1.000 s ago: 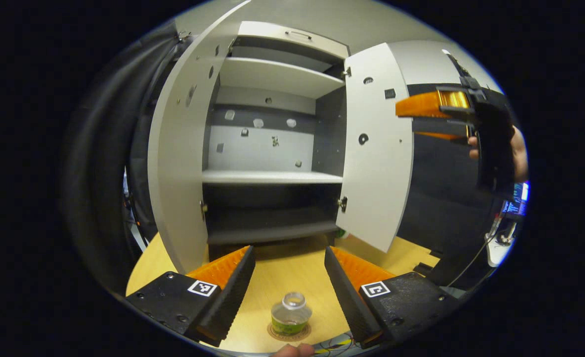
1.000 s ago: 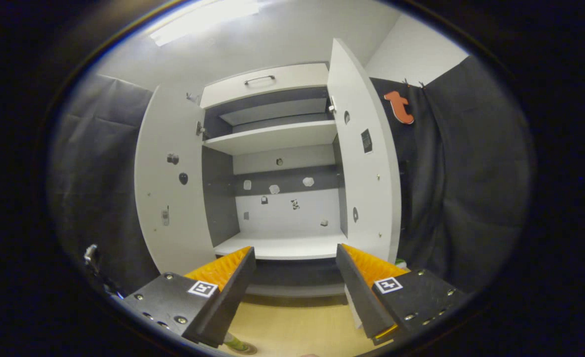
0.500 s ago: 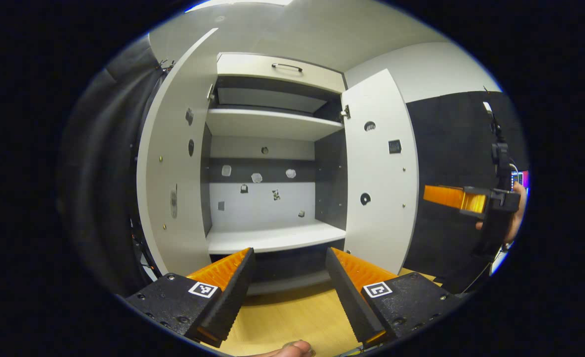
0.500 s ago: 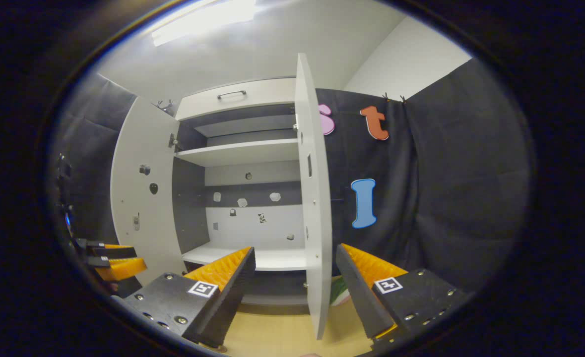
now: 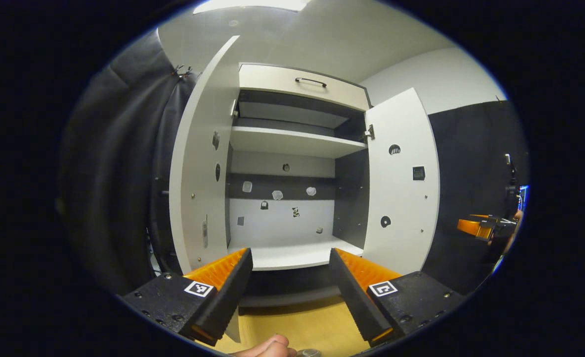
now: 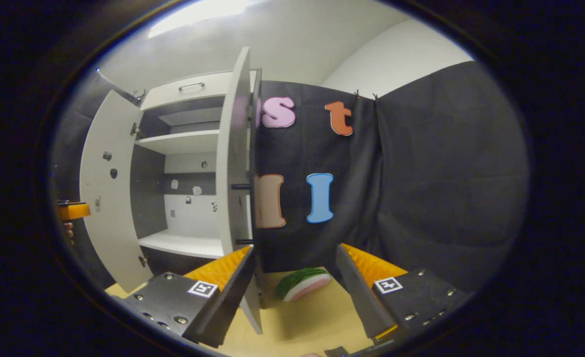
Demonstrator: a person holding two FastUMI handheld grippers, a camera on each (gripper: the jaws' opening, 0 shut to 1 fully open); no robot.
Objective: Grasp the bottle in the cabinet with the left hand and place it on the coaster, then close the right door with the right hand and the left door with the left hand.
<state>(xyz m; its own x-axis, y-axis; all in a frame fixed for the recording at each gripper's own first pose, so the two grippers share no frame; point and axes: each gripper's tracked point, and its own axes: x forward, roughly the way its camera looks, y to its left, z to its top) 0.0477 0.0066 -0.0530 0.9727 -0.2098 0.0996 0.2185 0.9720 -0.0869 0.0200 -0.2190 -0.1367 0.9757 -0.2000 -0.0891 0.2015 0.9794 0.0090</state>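
Two doors of the cabinet [image 5: 292,148] stand swung out in the left gripper view: the left door [image 5: 200,163] and the right door [image 5: 401,188], their long axes upright, with pale shelves [image 5: 294,141] bare between them. Its own left gripper [image 5: 287,292] has its jaws spread wide with nothing between them, above the wooden table [image 5: 317,329]. At the near bottom edge a hand [image 5: 267,348] shows beside the top of the bottle [image 5: 308,353], too cropped to judge its stance. Far right, the right gripper [image 5: 476,226] shows in part.

In the right gripper view the right door [image 6: 233,158] is seen nearly edge-on, with its dark handle [image 6: 242,214] pointing right. The right gripper [image 6: 294,292] is open and empty; a green-and-pink slice-shaped item [image 6: 303,283] lies on the table [image 6: 312,322] beyond it. The left gripper [image 6: 73,210] peeks at the far left. No readable labels anywhere.
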